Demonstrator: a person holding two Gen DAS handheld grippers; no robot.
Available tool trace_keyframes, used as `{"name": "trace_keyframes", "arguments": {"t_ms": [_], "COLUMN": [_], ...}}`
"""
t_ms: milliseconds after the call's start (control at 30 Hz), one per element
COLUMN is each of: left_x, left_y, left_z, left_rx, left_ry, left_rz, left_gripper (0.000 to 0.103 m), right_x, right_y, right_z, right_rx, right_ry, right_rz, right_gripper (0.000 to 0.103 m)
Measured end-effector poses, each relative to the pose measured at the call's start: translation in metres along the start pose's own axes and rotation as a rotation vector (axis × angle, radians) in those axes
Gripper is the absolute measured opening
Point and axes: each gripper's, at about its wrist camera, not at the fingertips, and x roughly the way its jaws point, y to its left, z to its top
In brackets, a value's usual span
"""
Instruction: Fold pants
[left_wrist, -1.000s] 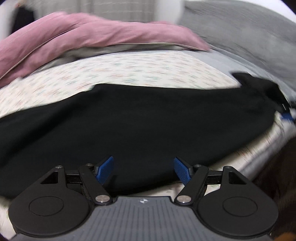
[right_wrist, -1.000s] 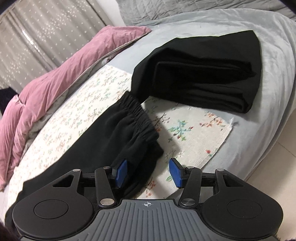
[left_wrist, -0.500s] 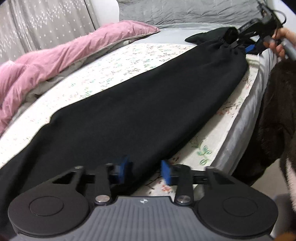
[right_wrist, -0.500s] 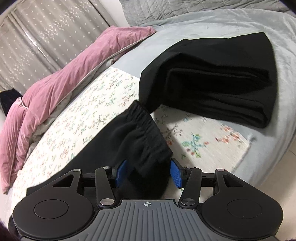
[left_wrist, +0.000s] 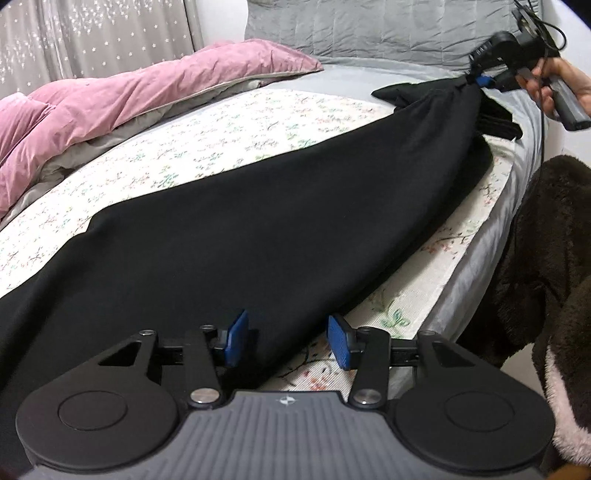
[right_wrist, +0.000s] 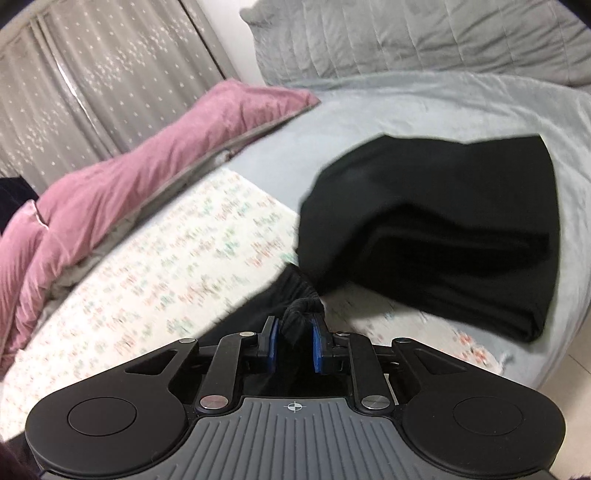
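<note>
Long black pants lie stretched across the floral sheet of a bed. My left gripper sits low at the near end. Its jaws are opening, and the hem edge of the pants lies between them; the right pad stands clear of the cloth. At the far end my right gripper holds the waistband off the bed. In the right wrist view the jaws of the right gripper are closing, and its pads press on the bunched waistband.
A folded black garment lies on the grey sheet just beyond the waistband. A pink duvet is heaped along the far left. Grey pillows stand at the head. A hand and a dark fluffy sleeve are at the bed's right edge.
The right gripper has shut on the waistband and risen with it, pulling the cloth taut. The left jaws narrowed around the hem edge, then widened again.
</note>
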Motion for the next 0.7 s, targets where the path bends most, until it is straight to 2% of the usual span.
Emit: {"name": "trace_keyframes", "arguments": {"t_ms": [233,267,300,333,367,467,567,700], "left_x": [0.004,0.006,0.009,0.013,0.016,0.012,-0.006,-0.036], "left_y": [-0.003,-0.002,-0.001,0.0,0.002,0.013,0.031,0.041], "left_z": [0.005,0.005,0.006,0.007,0.009,0.021,0.037,0.055], "left_rx": [0.0,-0.007,-0.011,-0.015,-0.02,-0.062,-0.126,-0.127], "left_ry": [-0.036,-0.037,-0.029,-0.005,0.011,-0.022,-0.1,-0.217], "left_rz": [0.044,0.061,0.082,0.114,0.146,0.255,0.342,0.475], "left_gripper": [0.06,0.051,0.029,0.018,0.016,0.016,0.016,0.016], "right_x": [-0.012,-0.013,-0.012,-0.012,-0.01,-0.001,0.006,0.007], "right_y": [0.03,0.035,0.039,0.044,0.049,0.058,0.063,0.066], "right_z": [0.032,0.035,0.038,0.039,0.041,0.043,0.047,0.049], "right_rx": [-0.016,-0.025,-0.035,-0.046,-0.057,-0.076,-0.066,-0.044], "right_ry": [-0.032,-0.037,-0.039,-0.039,-0.035,-0.018,0.0,-0.009], "right_rz": [0.063,0.067,0.068,0.068,0.068,0.072,0.101,0.183], "right_gripper": [0.016,0.016,0.016,0.016,0.016,0.016,0.016,0.016]}}
